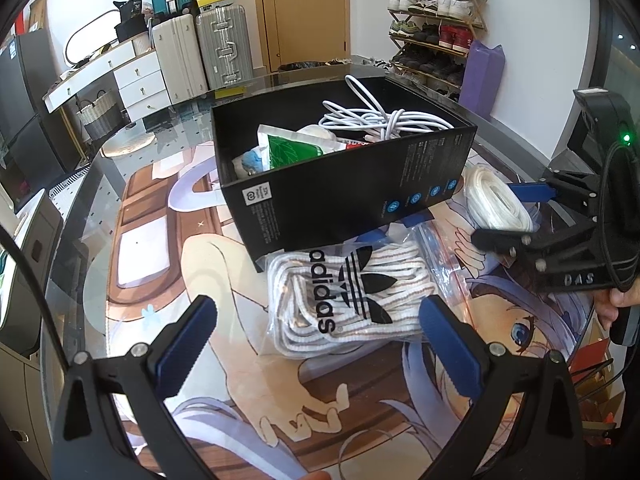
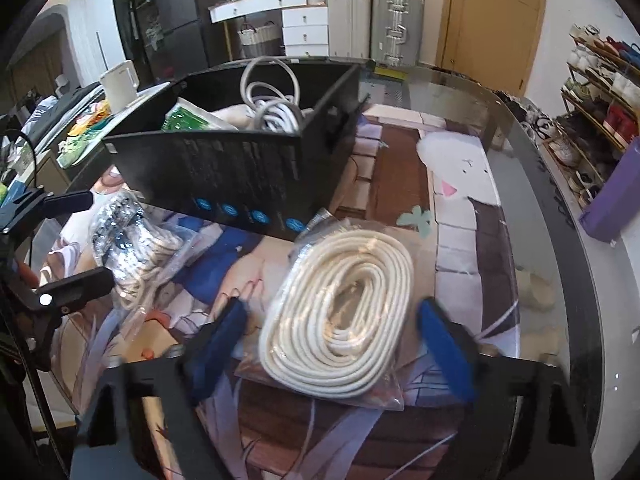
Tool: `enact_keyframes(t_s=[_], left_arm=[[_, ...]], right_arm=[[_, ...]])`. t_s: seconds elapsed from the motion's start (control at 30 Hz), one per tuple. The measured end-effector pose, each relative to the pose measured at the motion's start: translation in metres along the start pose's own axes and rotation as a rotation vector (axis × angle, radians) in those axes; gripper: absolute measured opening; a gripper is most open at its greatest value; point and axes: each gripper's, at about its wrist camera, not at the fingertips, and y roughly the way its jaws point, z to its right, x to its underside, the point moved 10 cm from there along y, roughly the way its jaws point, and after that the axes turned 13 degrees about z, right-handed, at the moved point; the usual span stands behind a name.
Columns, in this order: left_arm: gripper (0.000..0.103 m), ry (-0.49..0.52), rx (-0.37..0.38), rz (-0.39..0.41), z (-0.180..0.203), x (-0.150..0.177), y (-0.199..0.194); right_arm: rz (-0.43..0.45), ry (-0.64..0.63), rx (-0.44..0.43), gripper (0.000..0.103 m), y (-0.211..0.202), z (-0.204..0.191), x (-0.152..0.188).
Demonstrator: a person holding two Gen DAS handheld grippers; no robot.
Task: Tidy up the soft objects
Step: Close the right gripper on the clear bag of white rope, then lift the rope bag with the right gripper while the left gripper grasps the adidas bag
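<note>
A black box (image 1: 360,184) stands on the glass table; it holds a white cable (image 1: 376,116), a green-and-white pack (image 1: 292,148) and other soft items. A clear Adidas bag of striped laces (image 1: 348,300) lies in front of the box. My left gripper (image 1: 316,340) is open, its jaws on either side of this bag's near end. A bagged coil of white rope (image 2: 340,316) lies right of the box (image 2: 240,172). My right gripper (image 2: 340,340) is open with its jaws around the coil. The right gripper also shows in the left wrist view (image 1: 516,212).
The table (image 1: 132,208) carries an anime picture under glass. The left gripper and the laces bag (image 2: 132,240) show at the left of the right wrist view. Suitcases (image 1: 200,52), drawers (image 1: 140,80), a door (image 1: 304,12) and a shoe rack (image 1: 436,28) stand behind.
</note>
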Motion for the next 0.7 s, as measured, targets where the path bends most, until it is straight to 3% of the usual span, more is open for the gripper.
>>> enact_keyframes(t_s=[0.3, 0.57, 0.7], left_arm=[[0.102, -0.019, 0.019, -0.009, 0.003, 0.001, 0.001], [0.102, -0.084, 0.114, -0.021, 0.016, 0.001, -0.001], [0.102, -0.081, 0.102, -0.015, 0.021, -0.001, 0.000]], right_arm=[[0.016, 0.006, -0.074, 0.046, -0.012, -0.007, -0.001], [0.034, -0.018, -0.104, 0.045, -0.022, -0.019, -0.004], [0.033, -0.011, -0.109, 0.045, -0.020, -0.018, -0.004]])
